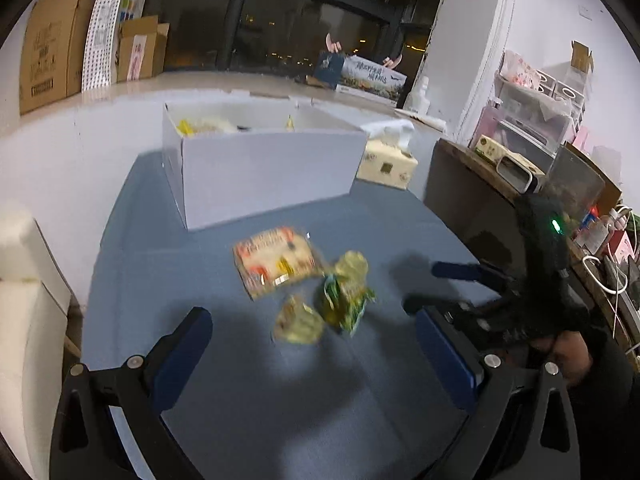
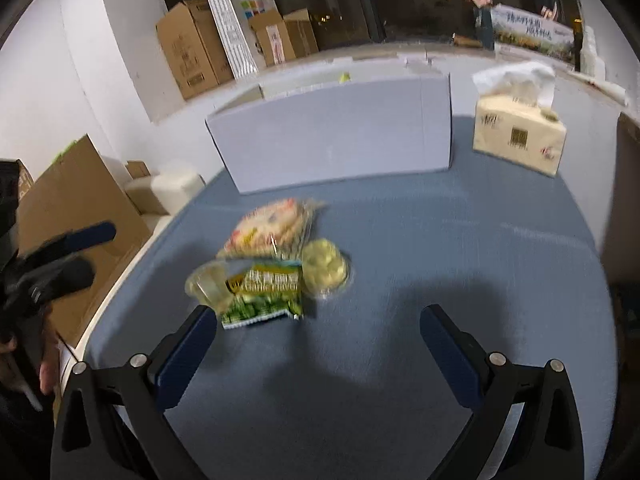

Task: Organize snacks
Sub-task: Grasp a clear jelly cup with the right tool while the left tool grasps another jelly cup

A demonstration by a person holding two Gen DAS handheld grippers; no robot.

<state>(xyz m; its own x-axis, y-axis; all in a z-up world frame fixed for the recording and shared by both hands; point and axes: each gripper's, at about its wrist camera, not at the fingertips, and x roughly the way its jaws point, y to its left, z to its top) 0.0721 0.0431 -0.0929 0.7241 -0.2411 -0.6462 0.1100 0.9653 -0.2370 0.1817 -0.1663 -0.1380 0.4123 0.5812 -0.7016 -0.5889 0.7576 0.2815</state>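
Here both grippers hung with fingers spread wide and empty, the left gripper (image 1: 314, 344) and right gripper (image 2: 318, 344) low over the blue table (image 2: 460, 264). Four snacks lay clustered at twelve o'clock: one orange packet (image 1: 276, 260), one green packet (image 2: 262, 292), two clear cups (image 2: 324, 266), before one white box (image 1: 264, 172).

A cluttered storeroom-like office: stacked cardboard boxes (image 2: 192, 50) line a dark window (image 1: 280, 28); crowded shelves (image 1: 536, 120) beside.
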